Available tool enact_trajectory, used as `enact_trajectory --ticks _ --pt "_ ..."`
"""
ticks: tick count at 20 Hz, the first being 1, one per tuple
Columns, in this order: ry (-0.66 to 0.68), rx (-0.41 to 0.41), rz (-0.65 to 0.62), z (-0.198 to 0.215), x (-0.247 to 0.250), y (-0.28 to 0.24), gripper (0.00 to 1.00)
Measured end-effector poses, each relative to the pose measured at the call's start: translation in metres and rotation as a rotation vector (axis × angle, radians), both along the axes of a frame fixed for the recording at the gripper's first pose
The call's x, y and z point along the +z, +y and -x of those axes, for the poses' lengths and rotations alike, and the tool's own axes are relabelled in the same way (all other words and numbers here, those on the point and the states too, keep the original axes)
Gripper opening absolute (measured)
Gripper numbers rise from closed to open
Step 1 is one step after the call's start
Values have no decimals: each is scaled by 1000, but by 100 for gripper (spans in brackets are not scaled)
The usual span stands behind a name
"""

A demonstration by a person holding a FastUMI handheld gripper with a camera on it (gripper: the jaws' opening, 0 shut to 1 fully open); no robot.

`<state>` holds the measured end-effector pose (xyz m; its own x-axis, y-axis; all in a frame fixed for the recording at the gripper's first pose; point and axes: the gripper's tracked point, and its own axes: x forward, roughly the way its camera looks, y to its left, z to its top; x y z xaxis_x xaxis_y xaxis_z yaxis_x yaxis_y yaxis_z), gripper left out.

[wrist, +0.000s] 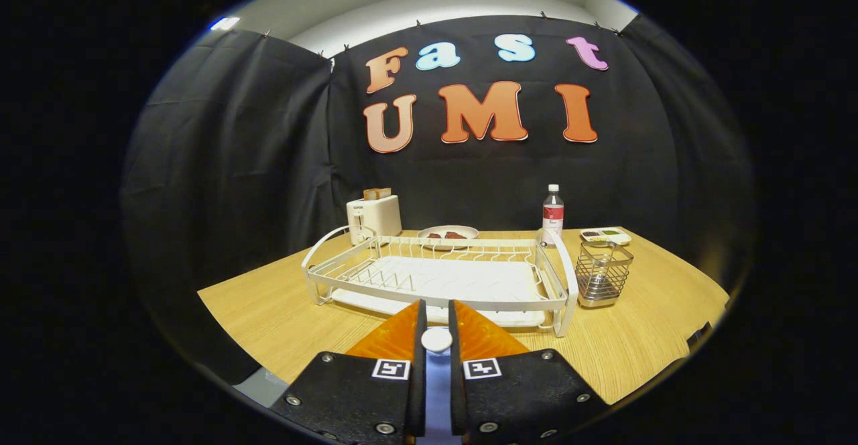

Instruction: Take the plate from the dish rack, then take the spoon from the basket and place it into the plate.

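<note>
Two orange fingers point(395, 338) of the tool point(436, 321) pinch what looks like the spoon point(436, 340), nearly closed on its white end. The risk is that this narrow hold lets it twist and drop onto the counter point(281, 311) just short of the bare dish rack point(439, 277), far from any plate.

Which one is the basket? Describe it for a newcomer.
Find the white dish rack on the wooden table. Just beside its end stands the basket, nearer than the bottle. It alone is a small upright wire-mesh box.
</note>
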<state>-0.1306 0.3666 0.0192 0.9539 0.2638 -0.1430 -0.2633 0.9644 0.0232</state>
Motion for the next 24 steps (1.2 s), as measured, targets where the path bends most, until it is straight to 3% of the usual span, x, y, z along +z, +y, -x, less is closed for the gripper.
enact_trajectory --ticks 5,9,10,24 --pt "22 -25 -11 -5 1 -8 29" --pt "17 -75 -18 -9 20 -31 89" --pt "2 -92 -14 -11 30 -40 97" --pt "-144 -299 34 2 120 -160 97"
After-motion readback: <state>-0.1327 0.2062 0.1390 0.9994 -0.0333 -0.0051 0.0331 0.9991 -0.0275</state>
